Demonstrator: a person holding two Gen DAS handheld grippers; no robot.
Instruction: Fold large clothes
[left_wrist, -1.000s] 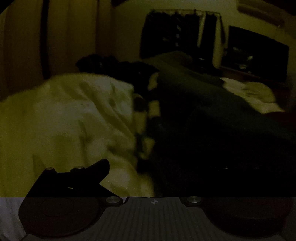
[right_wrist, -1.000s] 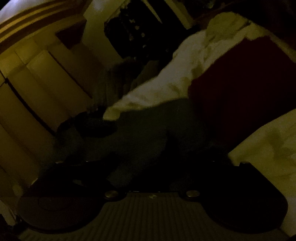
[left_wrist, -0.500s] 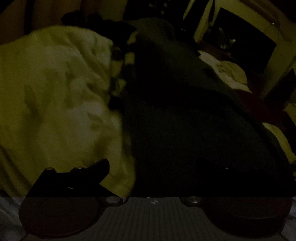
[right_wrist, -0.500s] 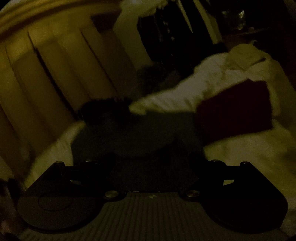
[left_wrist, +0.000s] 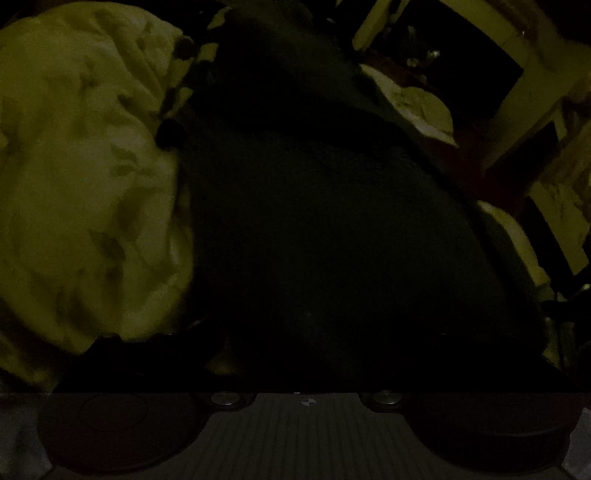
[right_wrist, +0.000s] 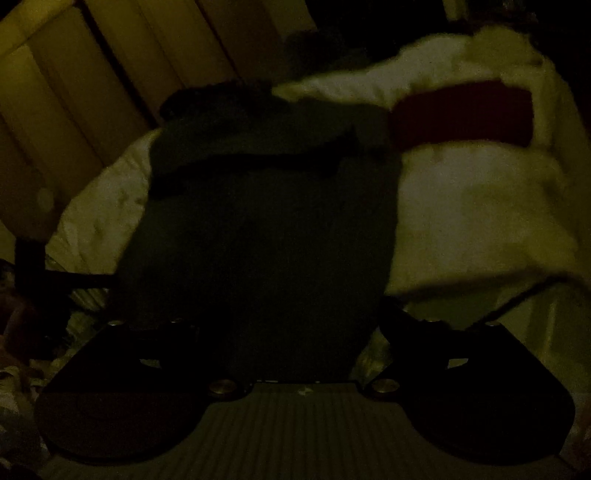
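Because the room is very dim, only broad shapes can be read: a large dark garment (left_wrist: 325, 229) lies spread on a bed, over pale bedding (left_wrist: 81, 177) that shows along both of its long sides. In the right wrist view the same dark garment (right_wrist: 266, 229) runs straight away from the camera toward the far edge of the bed, its long axis in line with the way the claw points, with a bunched dark band across it near the far end. A dark red cloth (right_wrist: 461, 110) lies on the pale bedding (right_wrist: 472, 199) toward the far right corner, just beside the garment's far end.

The right claw (right_wrist: 295, 325) stands wide, one finger on either side of the garment's near edge, and nothing is pinched between them. The left claw (left_wrist: 314, 350) is almost lost in shadow; one finger shows faintly against the pale bedding at lower left, the other cannot be made out, so I cannot tell how wide it stands or whether it holds anything.

As I judge it, the near hem is the part to be taken, and the right claw is the better placed: the hem lies directly ahead of it and below. The left claw looks onto the garment's middle, with the left long edge nearer to it.
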